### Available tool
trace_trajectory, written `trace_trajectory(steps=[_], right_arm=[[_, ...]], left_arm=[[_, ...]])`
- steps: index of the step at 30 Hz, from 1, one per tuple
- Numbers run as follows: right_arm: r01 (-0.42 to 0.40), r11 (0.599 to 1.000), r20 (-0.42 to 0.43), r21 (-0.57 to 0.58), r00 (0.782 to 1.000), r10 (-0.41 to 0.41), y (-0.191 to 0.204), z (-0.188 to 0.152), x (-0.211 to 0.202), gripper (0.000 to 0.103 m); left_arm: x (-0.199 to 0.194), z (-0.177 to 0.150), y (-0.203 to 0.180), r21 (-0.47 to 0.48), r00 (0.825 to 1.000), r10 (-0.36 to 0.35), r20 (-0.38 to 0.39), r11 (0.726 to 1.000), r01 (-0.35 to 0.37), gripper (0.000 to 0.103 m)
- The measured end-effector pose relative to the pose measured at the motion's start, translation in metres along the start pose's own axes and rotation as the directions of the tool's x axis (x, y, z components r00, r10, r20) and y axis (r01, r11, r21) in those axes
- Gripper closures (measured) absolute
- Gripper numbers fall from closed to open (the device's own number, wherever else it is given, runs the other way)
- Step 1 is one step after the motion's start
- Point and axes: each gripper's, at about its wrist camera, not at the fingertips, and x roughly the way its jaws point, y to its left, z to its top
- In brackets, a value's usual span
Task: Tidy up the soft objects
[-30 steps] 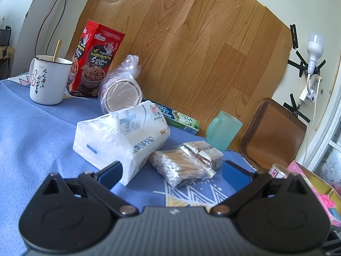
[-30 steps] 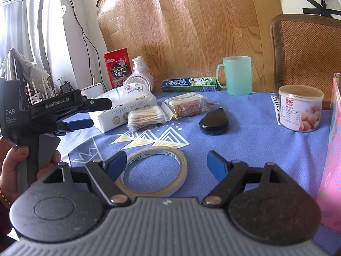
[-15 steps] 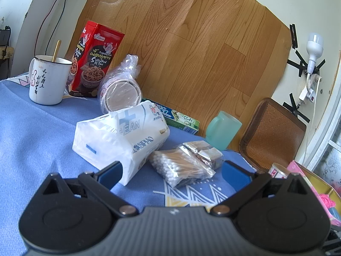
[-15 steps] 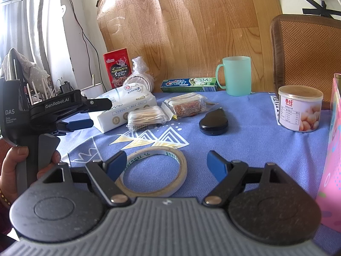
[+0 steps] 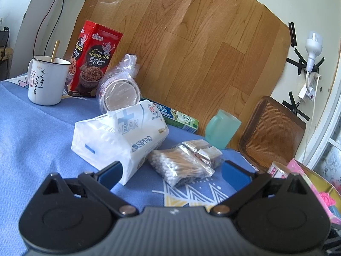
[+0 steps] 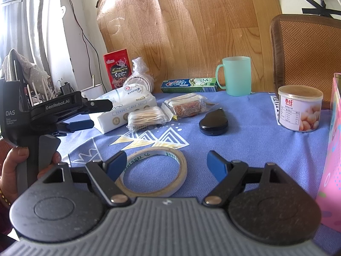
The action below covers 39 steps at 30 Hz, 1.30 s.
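Note:
A white soft tissue pack point(image 5: 119, 136) lies on the blue tablecloth, also in the right wrist view point(image 6: 125, 106). Right of it lie a bag of cotton swabs point(image 5: 179, 166) point(image 6: 145, 118) and a wrapped snack bar pack point(image 5: 202, 151) point(image 6: 187, 105). My left gripper point(image 5: 172, 170) is open and empty, just short of the tissue pack and swabs; it shows in the right wrist view point(image 6: 91, 115). My right gripper point(image 6: 166, 164) is open and empty, with a tape roll point(image 6: 153, 168) lying between its fingers.
At the back stand a white mug point(image 5: 46, 81), a red snack box point(image 5: 93, 59), bagged paper cups point(image 5: 119, 89), a toothpaste box point(image 6: 189, 84) and a green cup point(image 6: 236, 75). A black case point(image 6: 214, 121), a can point(image 6: 300, 111) and a pink box point(image 6: 332, 149) are at right.

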Motion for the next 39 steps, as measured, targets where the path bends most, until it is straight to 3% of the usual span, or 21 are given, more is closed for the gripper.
trace_trajectory(steps=[15,23,29,34,39], right_arm=[[0.011,1.000,-0.009,-0.011,1.000,-0.011,0.000,-0.003,-0.012,0.019],[-0.007,0.999,-0.063,-0.037,0.998,0.005,0.002,-0.008,-0.015,0.015],[-0.020,0.998,-0.148,-0.059,0.989,0.011,0.005,-0.009,-0.002,0.013],[-0.003,0.996,-0.165,-0.095,0.986,-0.013,0.011,-0.011,0.001,0.011],[0.016,0.988,-0.185,-0.152,0.982,-0.044,0.020,-0.010,0.007,0.011]], left_arm=[[-0.001,-0.002,-0.007,0.005,0.993,-0.070,-0.092,0.997,0.071,0.001],[-0.004,-0.015,-0.024,-0.064,0.958,-0.201,-0.203,0.979,0.192,0.001],[-0.004,-0.019,-0.032,-0.053,0.941,-0.210,-0.265,0.978,0.203,0.001],[-0.006,-0.017,-0.028,-0.076,0.928,-0.231,-0.292,0.973,0.218,0.001],[0.007,-0.021,-0.037,-0.069,0.907,-0.233,-0.350,0.972,0.223,0.014]])
